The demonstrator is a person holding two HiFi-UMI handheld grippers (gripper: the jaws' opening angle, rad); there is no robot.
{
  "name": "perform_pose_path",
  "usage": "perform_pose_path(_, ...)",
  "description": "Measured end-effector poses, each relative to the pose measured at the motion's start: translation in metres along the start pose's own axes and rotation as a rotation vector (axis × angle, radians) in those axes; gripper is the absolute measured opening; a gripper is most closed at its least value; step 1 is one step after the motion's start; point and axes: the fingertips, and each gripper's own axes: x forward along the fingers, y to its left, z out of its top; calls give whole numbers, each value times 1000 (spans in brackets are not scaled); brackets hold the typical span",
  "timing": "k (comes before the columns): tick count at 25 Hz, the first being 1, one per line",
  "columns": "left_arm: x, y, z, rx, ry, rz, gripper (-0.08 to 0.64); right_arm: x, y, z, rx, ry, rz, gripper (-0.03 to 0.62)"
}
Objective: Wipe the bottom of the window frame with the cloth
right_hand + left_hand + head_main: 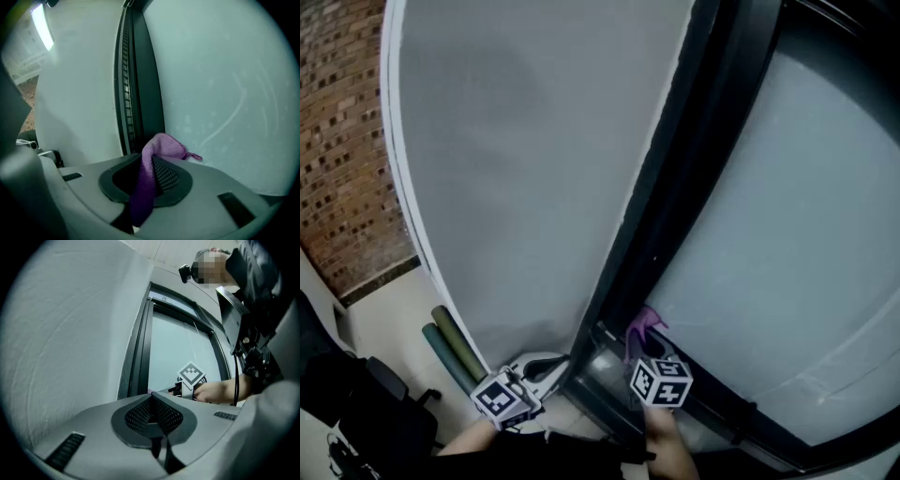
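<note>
A purple cloth (158, 147) is pinched between the jaws of my right gripper (149, 158) and sticks up past the tips. In the head view the cloth (643, 327) sits just above the right gripper's marker cube (661, 382), close to the bottom of the dark window frame (673, 197), against the glass. My left gripper (546, 367) is left of the frame, near the white panel. Its jaws meet in the left gripper view (151, 397), with nothing between them. That view also shows the right gripper's cube (191, 375) and the hand (213, 391) holding it.
Frosted glass (787, 244) fills the right side, and a white panel (516, 169) stands left of the frame. Two rolled green tubes (450, 352) lean at lower left. A brick wall (342, 159) is at far left and dark gear (356, 412) at the bottom left.
</note>
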Motion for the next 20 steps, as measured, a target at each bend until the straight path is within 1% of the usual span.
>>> perform_pose_path(4,3,-2,-7,-3,26,-18,1,15,-1,-8,-41,66,-7,71)
perform_pose_path(8,6,-1,-8,-5,23,-37,0,23,-7,-9,-57,117,-15,71)
perform_pose_path(10,8,-3,-9,-6,26,-59,2,23,-10,-11,-65,135,-28,71)
perform_pose_path(15,17,-17,-11,-18,42,-137,2,14,-15,-15,-115,167,-97,72)
perform_pose_path(20,29,-23,-17,-61,51,-202,2,0,-27,-21,-167,193,-182,72)
